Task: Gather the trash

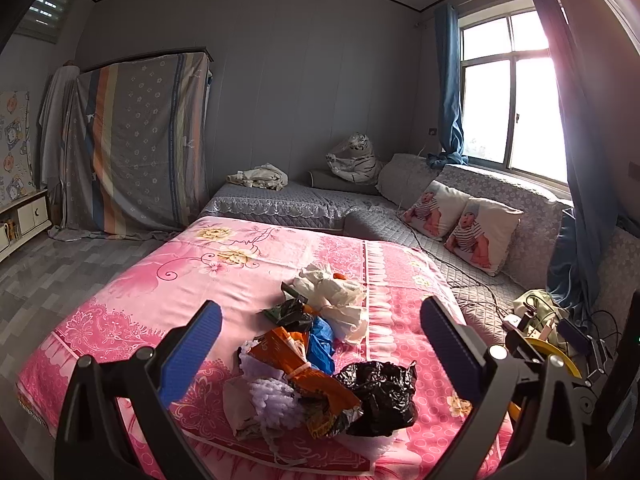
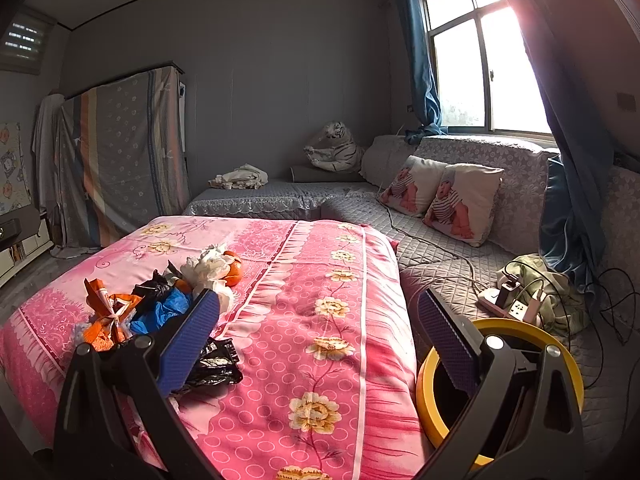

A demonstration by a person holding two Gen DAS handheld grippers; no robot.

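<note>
My left fingers (image 1: 450,344) spread wide, empty, above heap of trash on pink floral bedspread (image 1: 168,280). Left view shows heap close: crumpled black plastic bag (image 1: 380,398), orange snack wrapper (image 1: 304,372), blue plastic scrap (image 1: 322,340), white crumpled tissue (image 1: 336,296), lilac fluffy tuft (image 1: 272,398). My right fingers (image 2: 192,340) likewise wide apart, holding nothing. Only right view shows orange fruit (image 2: 234,272) beside tissue and yellow-rimmed round bin (image 2: 532,328) off bed's right edge.

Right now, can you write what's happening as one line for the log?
left gripper: open, over trash pile | right gripper: open, empty | trash: on pink bedspread | yellow-rimmed bin: beside bed
</note>
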